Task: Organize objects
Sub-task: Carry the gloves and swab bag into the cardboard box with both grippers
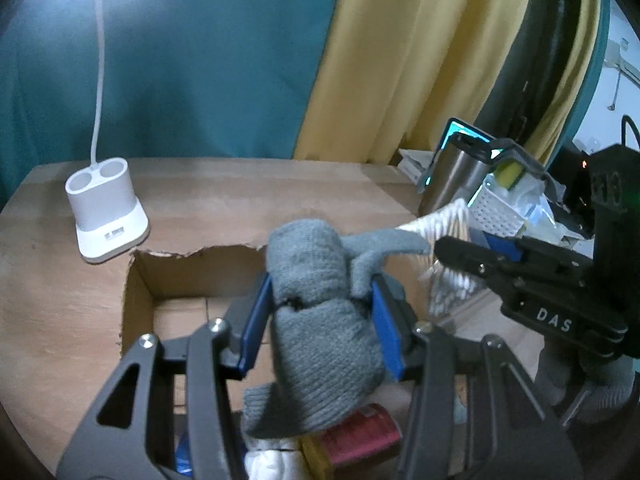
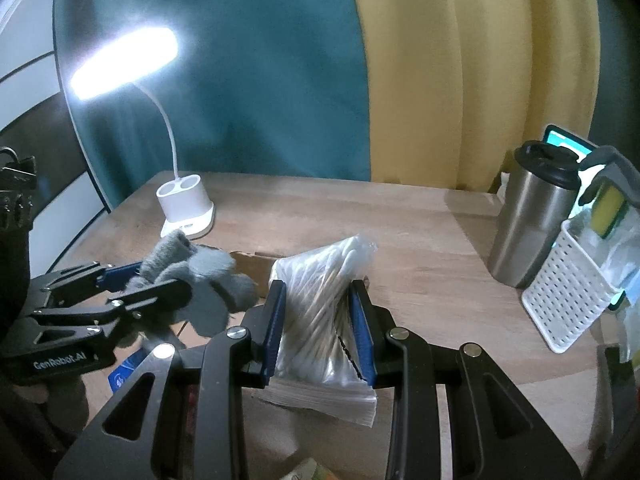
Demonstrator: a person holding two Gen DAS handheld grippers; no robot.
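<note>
You've got the grey glove (image 1: 320,312) clamped in your left gripper (image 1: 324,320), up over the open cardboard box (image 1: 140,280). Your right gripper (image 2: 320,328) is pinching the bag of cotton swabs (image 2: 320,292) above the table (image 2: 420,240), near the box. Neither's set down yet, so prob. midway: both still need homes. White basket (image 2: 568,288) w/ steel tumbler (image 2: 528,220) sits to the right.

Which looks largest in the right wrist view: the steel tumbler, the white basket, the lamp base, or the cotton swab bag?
1. Steel tumbler
2. White basket: close to the tumbler, partly cut off
3. Cotton swab bag: nearest the camera, so unsure
4. Lamp base: farthest away
</note>
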